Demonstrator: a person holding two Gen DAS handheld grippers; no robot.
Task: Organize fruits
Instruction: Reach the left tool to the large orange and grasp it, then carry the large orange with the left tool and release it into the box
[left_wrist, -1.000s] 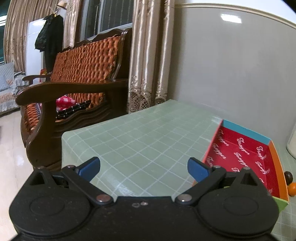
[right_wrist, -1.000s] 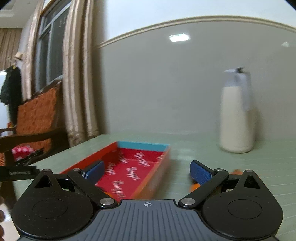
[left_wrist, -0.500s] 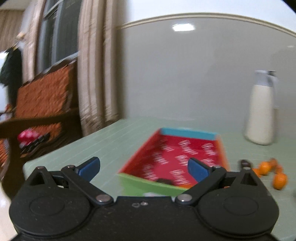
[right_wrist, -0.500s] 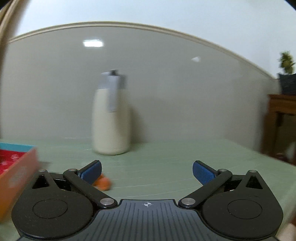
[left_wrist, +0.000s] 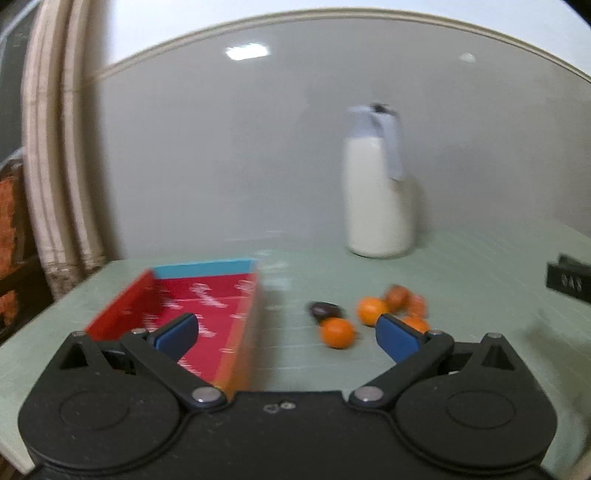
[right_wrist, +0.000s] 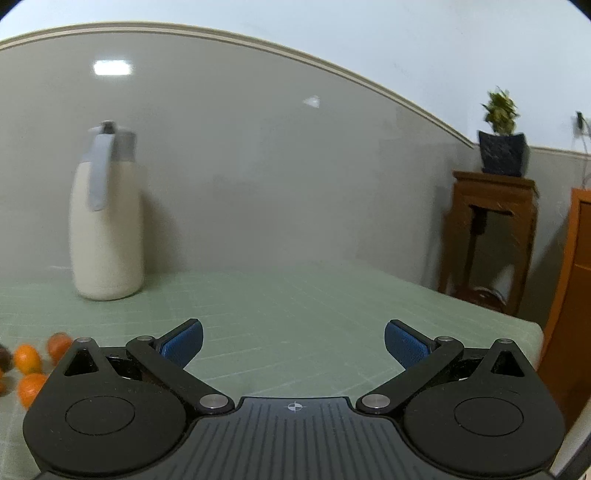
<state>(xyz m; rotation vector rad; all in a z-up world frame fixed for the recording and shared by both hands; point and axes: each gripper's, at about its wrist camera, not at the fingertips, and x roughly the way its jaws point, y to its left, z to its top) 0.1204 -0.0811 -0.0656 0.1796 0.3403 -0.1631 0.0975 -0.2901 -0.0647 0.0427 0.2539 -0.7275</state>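
Here both jaws gape wide, empty; oranges (left_wrist: 337, 333) cluster just beside the red tray (left_wrist: 242, 328) on clear tablecloth (right_wrist: 295, 295)

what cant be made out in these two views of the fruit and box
- Left wrist view: the near end of the red box is hidden behind the left tool; motion blur makes its lettering unreadable.
- Left wrist view: one orange is partly covered by a tool pad; the dark fruit is too blurred to identify.
- Right wrist view: the oranges are cut off by the left edge and the right tool.
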